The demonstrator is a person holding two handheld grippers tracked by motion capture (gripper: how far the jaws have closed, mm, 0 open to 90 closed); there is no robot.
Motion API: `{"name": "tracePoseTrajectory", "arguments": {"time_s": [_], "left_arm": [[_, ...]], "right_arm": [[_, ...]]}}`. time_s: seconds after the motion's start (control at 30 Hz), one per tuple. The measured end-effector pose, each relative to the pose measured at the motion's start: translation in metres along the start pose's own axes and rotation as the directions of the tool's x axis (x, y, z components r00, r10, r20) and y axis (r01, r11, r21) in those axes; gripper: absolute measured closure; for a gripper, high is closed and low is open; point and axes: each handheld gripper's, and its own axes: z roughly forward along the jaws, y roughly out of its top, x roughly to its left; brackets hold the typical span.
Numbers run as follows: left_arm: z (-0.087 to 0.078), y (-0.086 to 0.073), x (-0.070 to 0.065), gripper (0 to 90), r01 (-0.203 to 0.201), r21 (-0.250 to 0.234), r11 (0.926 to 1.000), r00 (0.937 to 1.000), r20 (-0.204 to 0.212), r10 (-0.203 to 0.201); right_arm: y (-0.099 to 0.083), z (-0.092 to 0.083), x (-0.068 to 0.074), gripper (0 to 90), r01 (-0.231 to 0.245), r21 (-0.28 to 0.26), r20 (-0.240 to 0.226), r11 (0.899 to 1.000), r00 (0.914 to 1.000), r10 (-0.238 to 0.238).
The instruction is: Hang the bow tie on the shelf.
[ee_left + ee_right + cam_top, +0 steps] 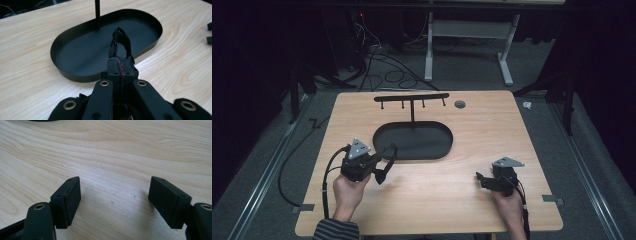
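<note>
Here, crinkled black loop (121, 42) in left gripper (121, 71), smooth oval tray (75, 75), pale woodgrain table (30, 50)

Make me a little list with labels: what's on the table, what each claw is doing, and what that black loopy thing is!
table: light wood table
tray: black oval tray with a thin post and a hook bar on top
left claw: left claw shut on a black loop
loopy thing: black loop, looks like a soft band or hair tie; I cannot tell exactly
where the loop is: lifted, beside the tray's near rim
right claw: right claw open, nothing between its jaws, low over bare wood
hooks: bare
</note>
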Motion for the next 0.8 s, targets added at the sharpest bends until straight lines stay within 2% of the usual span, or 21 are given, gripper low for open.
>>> {"name": "tracePoseTrajectory", "arguments": {"time_s": [0.1, 0.23, 0.5, 0.67, 0.8], "left_arm": [[-0.001, 0.006, 0.001, 89.8, 0.002, -0.002, 1.0, 0.9999, 0.011, -0.002], [-0.004, 0.015, 0.001, 89.8, -0.014, -0.015, 0.9998, 0.9998, 0.014, 0.014], [-0.004, 0.026, 0.012, 89.8, 0.019, -0.03, 0.9994, 0.9995, 0.024, -0.019], [-0.005, 0.03, 0.018, 89.9, 0.022, -0.042, 0.9989, 0.9997, 0.008, -0.022], [-0.002, 0.033, 0.021, 89.8, 0.022, -0.032, 0.9992, 0.9998, 0.001, -0.022]], "right_arm": [[0.0, 0.0, 0.0, 27.4, 0.0, 0.0, -0.001, 1.0, 1.0, 0.0], [0.0, 0.0, 0.0, 27.3, 0.0, 0.0, -0.001, 1.0, 1.0, 0.0], [0.0, 0.0, 0.0, 27.3, -0.002, -0.001, -0.001, 1.0, 1.0, 0.002], [0.0, 0.0, 0.0, 27.3, -0.001, 0.001, -0.001, 1.0, 1.0, 0.001], [0.0, 0.0, 0.0, 27.4, -0.002, -0.001, -0.001, 1.0, 1.0, 0.002]]}}
